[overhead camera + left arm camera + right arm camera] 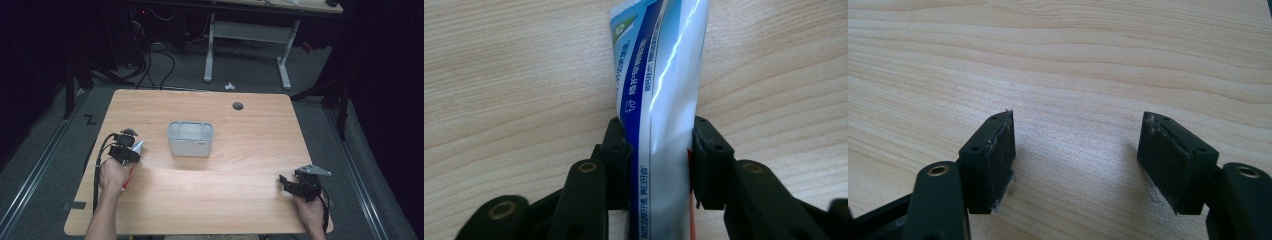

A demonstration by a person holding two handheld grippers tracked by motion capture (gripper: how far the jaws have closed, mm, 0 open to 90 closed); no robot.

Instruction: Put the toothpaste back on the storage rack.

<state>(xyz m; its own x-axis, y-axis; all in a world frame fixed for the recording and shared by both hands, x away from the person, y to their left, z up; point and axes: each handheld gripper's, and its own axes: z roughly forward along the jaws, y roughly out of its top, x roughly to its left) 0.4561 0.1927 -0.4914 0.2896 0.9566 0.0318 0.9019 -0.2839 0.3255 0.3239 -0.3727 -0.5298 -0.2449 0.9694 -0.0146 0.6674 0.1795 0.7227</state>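
Silvery-blue toothpaste tube [659, 100] lies lengthwise between the left gripper [659, 165]'s jaws, clamped on it, left of the grey bin [190, 139]; the right gripper [1075, 160] gapes wide, holding nothing.

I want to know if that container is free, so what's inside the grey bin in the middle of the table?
From the high view the grey bin looks empty: pale inner walls show, with no object standing out. Its near wall hides the lowest front part of the inside, so something small and flat there cannot be ruled out.
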